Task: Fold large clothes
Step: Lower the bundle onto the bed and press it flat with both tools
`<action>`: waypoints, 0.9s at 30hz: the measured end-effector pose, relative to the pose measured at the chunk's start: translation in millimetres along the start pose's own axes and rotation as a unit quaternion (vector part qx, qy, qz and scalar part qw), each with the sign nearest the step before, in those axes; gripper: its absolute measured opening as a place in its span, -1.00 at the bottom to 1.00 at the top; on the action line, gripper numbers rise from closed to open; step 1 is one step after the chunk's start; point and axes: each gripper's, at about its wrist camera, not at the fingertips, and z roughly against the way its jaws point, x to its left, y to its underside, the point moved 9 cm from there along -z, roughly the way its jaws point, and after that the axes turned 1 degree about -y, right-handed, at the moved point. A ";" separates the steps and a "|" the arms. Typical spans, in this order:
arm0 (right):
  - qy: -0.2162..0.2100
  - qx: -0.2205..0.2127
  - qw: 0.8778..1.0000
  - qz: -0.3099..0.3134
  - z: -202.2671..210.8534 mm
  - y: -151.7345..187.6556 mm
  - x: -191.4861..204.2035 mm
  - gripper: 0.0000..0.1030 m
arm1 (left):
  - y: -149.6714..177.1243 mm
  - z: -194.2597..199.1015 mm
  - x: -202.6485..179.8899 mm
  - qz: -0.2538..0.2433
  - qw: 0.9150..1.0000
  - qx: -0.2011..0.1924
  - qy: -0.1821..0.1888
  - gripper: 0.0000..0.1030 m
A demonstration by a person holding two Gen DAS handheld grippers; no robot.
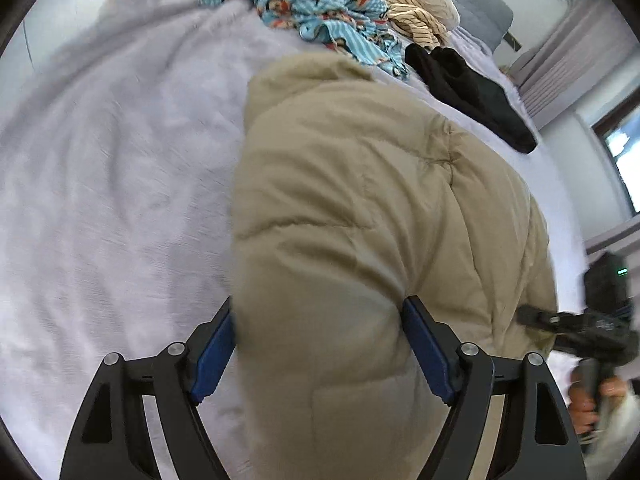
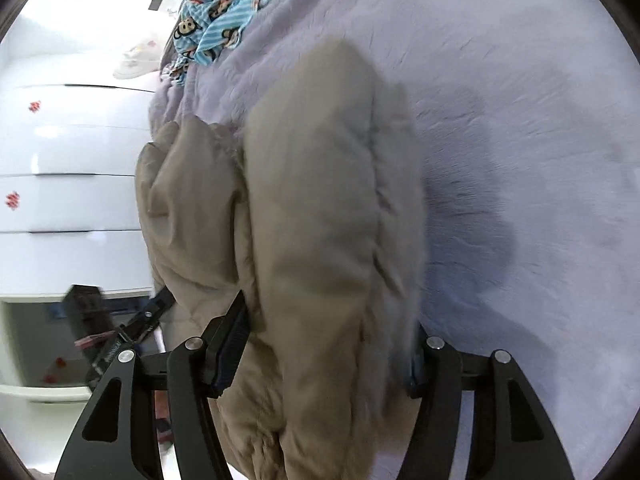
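Observation:
A large beige puffer jacket lies on the pale lilac bed cover. My left gripper has its blue-padded jaws around a thick fold of the jacket's near edge. In the right wrist view the same jacket is bunched up and my right gripper clamps a thick fold of it. The right gripper also shows in the left wrist view, at the jacket's right edge, held by a hand.
A blue monkey-print garment, a cream striped garment and a black garment lie at the far end of the bed. A white drawer unit stands beside the bed. A window is at right.

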 end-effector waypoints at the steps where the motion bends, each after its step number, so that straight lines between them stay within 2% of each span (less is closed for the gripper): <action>1: 0.015 -0.008 1.000 0.007 12.3 4.4 -3.9 0.27 | -0.8 5.5 -0.7 -0.004 1.000 -0.005 -0.005 0.57; 5: 0.072 -0.050 0.995 0.038 57.7 11.1 1.5 0.21 | 5.0 26.6 3.5 -0.011 1.000 -0.014 -0.021 0.57; 7: 0.089 -0.072 0.992 0.059 69.6 15.6 13.7 -0.28 | 11.6 31.8 8.2 -0.017 0.999 -0.008 -0.040 0.57; 9: 0.099 -0.085 0.989 0.072 74.5 16.4 28.2 -0.49 | 23.8 36.2 13.6 -0.019 0.998 0.002 -0.055 0.57; 10: 0.100 -0.088 0.988 0.079 74.0 17.9 43.0 -0.53 | 29.0 37.9 15.5 -0.020 0.998 0.006 -0.059 0.57; 13: 0.094 -0.082 0.986 0.113 64.1 34.4 73.4 -0.53 | 42.5 37.1 16.4 -0.023 0.997 0.011 -0.070 0.57; 15: 0.096 -0.069 0.984 0.132 67.3 54.8 75.7 -0.53 | 51.7 34.8 18.1 -0.024 0.997 0.018 -0.073 0.58; 18: 0.123 -0.045 0.980 0.152 42.3 71.2 74.7 -0.53 | 59.4 22.8 21.2 -0.024 0.996 0.031 -0.076 0.58; 21: 0.182 -0.028 0.970 0.157 21.7 75.4 51.4 -0.53 | 62.1 14.3 22.1 -0.019 0.996 0.041 -0.072 0.58; 27: 0.204 -0.020 0.972 0.113 -4.1 69.4 16.5 -0.53 | 63.3 10.7 14.2 -0.035 0.996 0.040 -0.074 0.59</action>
